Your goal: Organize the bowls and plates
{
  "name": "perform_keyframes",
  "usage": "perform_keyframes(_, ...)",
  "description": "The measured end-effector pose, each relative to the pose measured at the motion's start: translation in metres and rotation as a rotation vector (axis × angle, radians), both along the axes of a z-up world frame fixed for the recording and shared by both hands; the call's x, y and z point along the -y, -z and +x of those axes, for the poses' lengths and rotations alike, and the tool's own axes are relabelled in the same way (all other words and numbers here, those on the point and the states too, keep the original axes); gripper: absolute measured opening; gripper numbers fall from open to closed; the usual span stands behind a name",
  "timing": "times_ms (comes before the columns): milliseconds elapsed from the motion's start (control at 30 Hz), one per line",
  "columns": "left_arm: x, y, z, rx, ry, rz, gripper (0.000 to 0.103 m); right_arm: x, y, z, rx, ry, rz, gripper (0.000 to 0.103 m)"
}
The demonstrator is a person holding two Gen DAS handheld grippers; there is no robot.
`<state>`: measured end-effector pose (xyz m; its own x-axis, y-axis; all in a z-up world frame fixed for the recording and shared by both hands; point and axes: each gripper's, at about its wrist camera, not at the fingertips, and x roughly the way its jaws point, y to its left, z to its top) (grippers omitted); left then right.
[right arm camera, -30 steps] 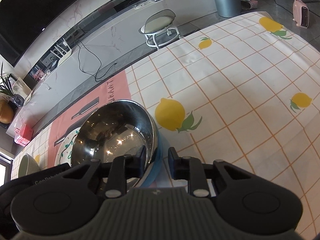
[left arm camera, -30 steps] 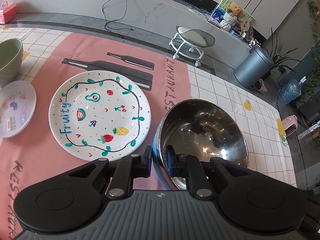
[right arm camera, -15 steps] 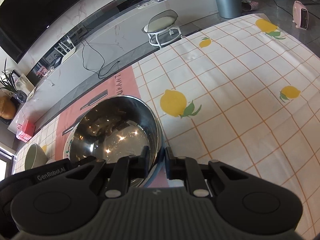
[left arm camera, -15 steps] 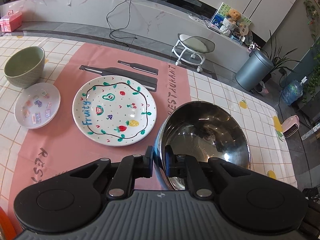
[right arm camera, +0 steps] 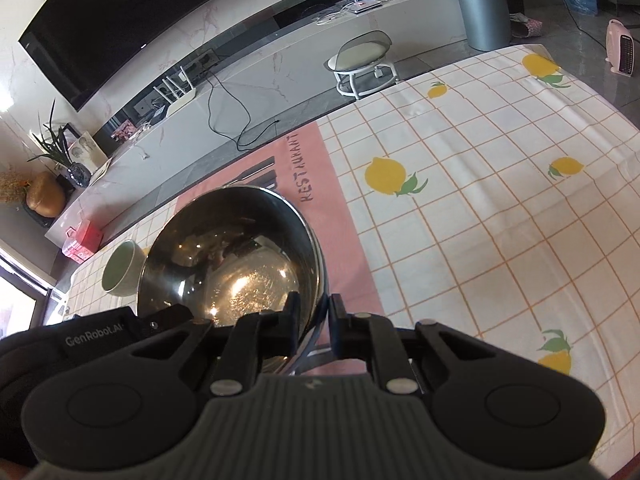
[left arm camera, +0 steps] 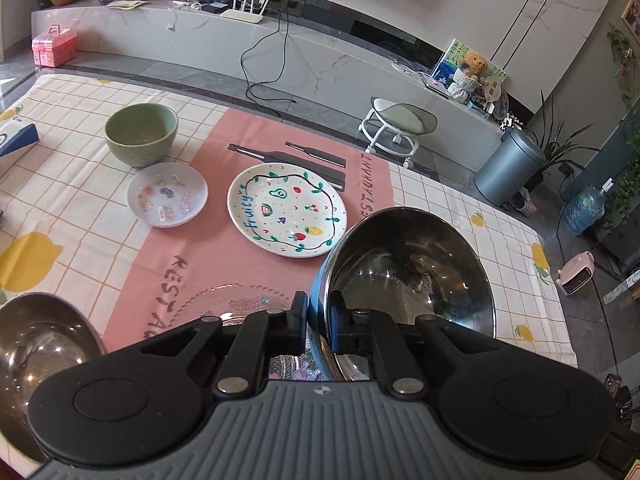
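We hold one steel bowl (left arm camera: 412,280) between two grippers, each clamped on its rim. In the left wrist view, the left gripper (left arm camera: 318,328) pinches the near left edge of the bowl, one pad outside against the blue outer wall and one pad inside on the polished metal, so the jaws stand nearly closed with only the thin wall between them. In the right wrist view, the right gripper (right arm camera: 313,326) grips the near right edge of the same bowl in the same manner, one finger inside and one outside. The bowl hangs tilted above the table, clear of the pink runner (left arm camera: 192,248), its mouth facing both cameras. Beyond it on the runner lies the fruit plate (left arm camera: 286,216), white with painted fruit and the word "Fruity". Just left of that plate sits a small pale dish (left arm camera: 167,194) with coloured stickers or prints, and behind the dish stands a green bowl (left arm camera: 141,134) on the checked lemon tablecloth (left arm camera: 60,200). Below the left gripper we see part of a clear glass plate (left arm camera: 240,300) on the runner, partly hidden by the fingers. At the lower left edge of the left wrist view a second steel bowl (left arm camera: 44,344) shows, cut off by the frame. From the right wrist view the cloth to the right of the held bowl carries only its printed lemons.
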<state>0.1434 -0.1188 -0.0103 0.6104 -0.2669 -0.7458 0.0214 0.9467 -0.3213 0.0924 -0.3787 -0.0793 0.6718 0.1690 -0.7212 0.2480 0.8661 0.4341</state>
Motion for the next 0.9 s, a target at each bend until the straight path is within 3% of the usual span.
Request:
perform_keyframes(467,-0.075,-0.029,-0.061,0.040,-0.086,-0.011,0.012,-0.061,-0.033,-0.051,0.061,-0.146,0.003,0.012)
perform_keyframes(900,-0.144,-0.027,-0.098,0.041,-0.180,-0.030,0.013,-0.125,-0.041,-0.069,0.070,-0.300,-0.013,0.012)
